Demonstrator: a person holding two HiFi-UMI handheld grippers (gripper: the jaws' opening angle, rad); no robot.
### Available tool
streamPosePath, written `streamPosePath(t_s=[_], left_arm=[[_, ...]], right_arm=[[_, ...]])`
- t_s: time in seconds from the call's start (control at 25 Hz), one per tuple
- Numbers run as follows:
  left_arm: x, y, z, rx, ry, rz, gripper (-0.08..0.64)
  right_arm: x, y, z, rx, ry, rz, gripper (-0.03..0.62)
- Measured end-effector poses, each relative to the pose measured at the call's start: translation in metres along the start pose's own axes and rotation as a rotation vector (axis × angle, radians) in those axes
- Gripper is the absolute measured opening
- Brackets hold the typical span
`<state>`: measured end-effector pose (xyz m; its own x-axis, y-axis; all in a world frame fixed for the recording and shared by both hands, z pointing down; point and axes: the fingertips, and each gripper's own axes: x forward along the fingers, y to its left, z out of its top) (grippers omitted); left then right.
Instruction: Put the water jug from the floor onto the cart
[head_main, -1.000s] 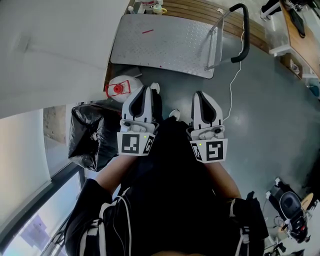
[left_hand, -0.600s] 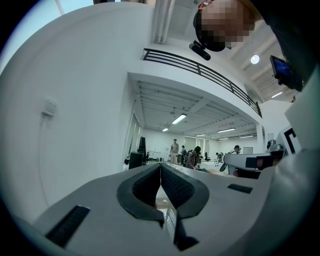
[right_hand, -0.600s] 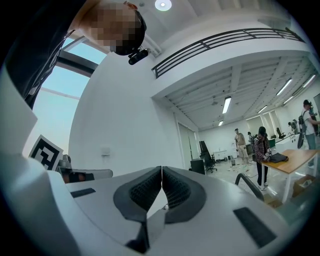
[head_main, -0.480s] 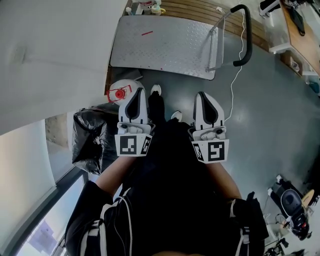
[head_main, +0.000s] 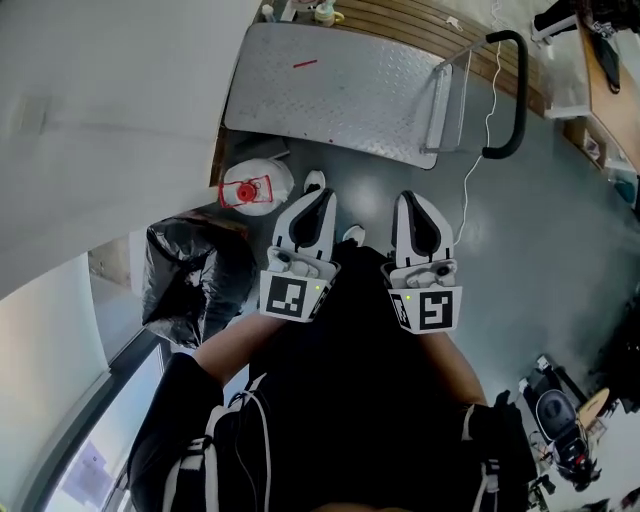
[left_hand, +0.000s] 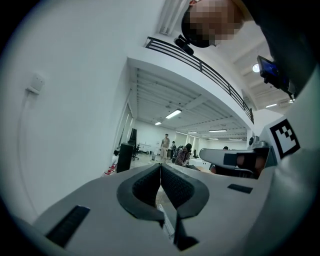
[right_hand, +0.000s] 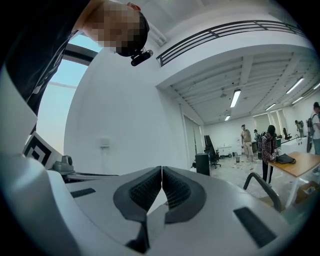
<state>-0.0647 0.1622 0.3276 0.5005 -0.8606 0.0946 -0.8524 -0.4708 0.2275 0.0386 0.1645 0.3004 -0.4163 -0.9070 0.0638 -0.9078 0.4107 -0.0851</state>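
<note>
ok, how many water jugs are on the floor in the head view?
1. The water jug, white with a red cap, stands on the floor by the wall, between the cart and the black bag. Others may be hidden under the person.

White water jug (head_main: 272, 180), red cap (head_main: 245, 190); silver diamond-plate cart (head_main: 330, 95); black bag (head_main: 185, 275).

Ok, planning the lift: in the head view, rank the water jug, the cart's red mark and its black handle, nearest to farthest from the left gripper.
From the left gripper:
1. water jug, just left, on the floor.
2. red mark, ahead on the cart deck.
3. black handle, far right.
</note>
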Motion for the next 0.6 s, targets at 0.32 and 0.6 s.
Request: streamPosePath(t_s=[0.32,0.6], left_arm=[[0.043,0.052,0.028,-0.068,-0.047,-0.009,0.017],[0.072,0.103,0.03,-0.062,-0.01,-0.038,0.018]], right_arm=[[0.06,-0.015,0.012,-0.035,0.021,-0.065,0.018],[0.104,-0.02,0.015,-0.003,0.013,-0.147,0.018]])
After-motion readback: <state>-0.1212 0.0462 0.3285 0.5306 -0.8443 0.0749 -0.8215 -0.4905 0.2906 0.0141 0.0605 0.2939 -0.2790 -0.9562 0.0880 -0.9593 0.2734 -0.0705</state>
